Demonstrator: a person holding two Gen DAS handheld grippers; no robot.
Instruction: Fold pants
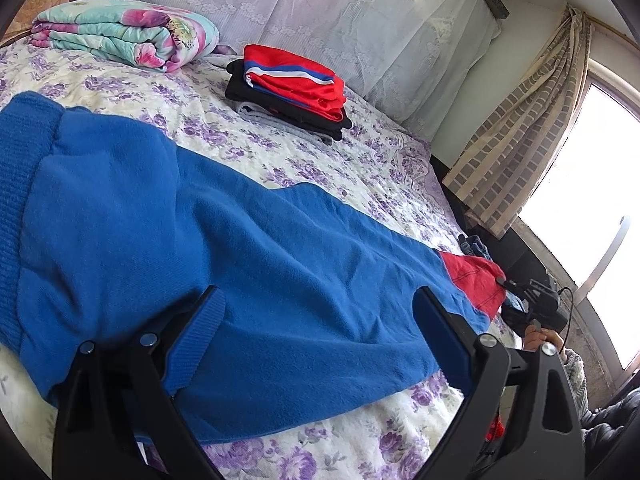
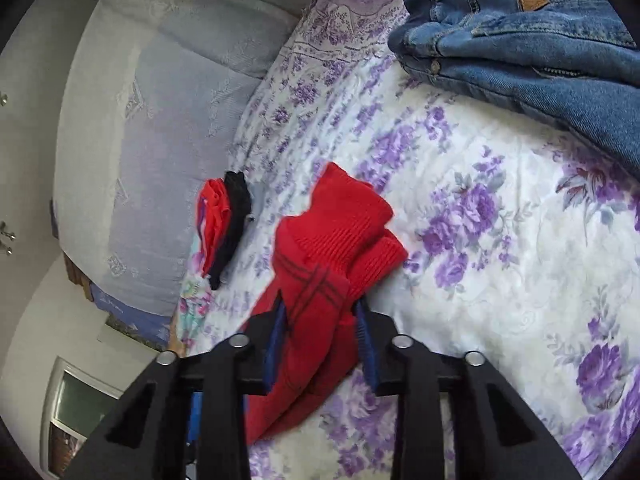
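Blue fleece pants (image 1: 208, 216) with a red cuff (image 1: 474, 276) lie stretched across the flowered bedsheet (image 1: 304, 152), waistband at the left. My left gripper (image 1: 318, 294) hovers low over the pants' near edge, jaws wide open, holding nothing. In the left wrist view my right gripper (image 1: 505, 282) sits at the far right, held by a hand, its tips at the red cuff. In the right wrist view the red ribbed cuff (image 2: 340, 228) bunches up between the narrow jaws of the right gripper (image 2: 321, 304), and both blue pads press on it.
A stack of folded clothes (image 1: 288, 88), red on top, sits at the back by the padded headboard (image 1: 320, 12). A folded floral quilt (image 1: 124, 36) lies back left. Blue jeans (image 2: 520, 40) lie beyond the cuff. Curtain (image 1: 520, 120) and window stand beyond the bed's right edge.
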